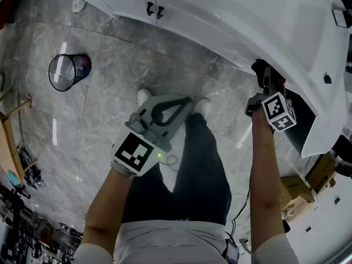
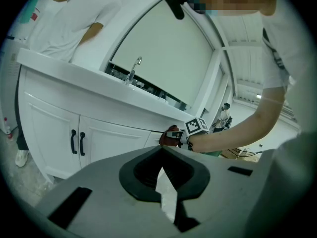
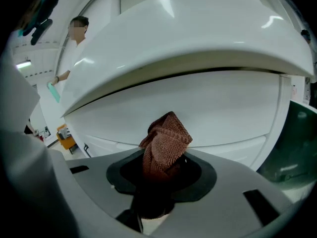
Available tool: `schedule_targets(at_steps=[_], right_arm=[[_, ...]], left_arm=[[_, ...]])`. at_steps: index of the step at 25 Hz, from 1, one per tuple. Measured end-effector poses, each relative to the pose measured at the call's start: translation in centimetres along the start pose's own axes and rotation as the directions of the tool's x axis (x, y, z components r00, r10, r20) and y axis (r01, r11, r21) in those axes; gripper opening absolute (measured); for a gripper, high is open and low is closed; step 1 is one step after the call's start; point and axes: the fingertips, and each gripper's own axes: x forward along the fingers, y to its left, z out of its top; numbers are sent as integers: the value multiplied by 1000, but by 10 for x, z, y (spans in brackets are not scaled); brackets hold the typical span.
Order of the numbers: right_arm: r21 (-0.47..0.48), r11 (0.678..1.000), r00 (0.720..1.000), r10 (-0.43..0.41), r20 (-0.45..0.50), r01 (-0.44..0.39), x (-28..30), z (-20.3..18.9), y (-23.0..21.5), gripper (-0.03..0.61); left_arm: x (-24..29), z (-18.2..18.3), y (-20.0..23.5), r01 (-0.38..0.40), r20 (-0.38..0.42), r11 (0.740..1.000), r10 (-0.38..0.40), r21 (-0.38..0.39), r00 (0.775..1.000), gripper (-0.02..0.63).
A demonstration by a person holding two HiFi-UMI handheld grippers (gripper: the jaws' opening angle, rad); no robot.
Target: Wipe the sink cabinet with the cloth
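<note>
Right hand-held gripper (image 3: 161, 177) clamping brown cloth (image 3: 166, 145), close to white sink cabinet (image 3: 198, 103)

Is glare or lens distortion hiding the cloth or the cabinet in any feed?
Right gripper view: fisheye bows the cabinet front, glare streaks up top, cloth sharp. Head view: white cabinet washed out, cloth barely shows. Left gripper view: dark corners, curved doors, no blur.

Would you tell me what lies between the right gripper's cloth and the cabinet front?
Nothing: in the right gripper view the brown cloth faces bare white cabinet front.
</note>
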Motion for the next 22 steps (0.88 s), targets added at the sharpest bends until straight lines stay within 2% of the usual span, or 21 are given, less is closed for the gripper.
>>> schedule_targets(at_steps=[11,22], right_arm=[[9,991,991,136,-17,-136,25,-6,90,141],[41,987,988,154,1,-154,15,-6,96,141]], left_arm=[[-19,-5,14,-40,24,999,41,-20,999,11],[-26,-10,17,-71,27,997,71,-31,997,11]])
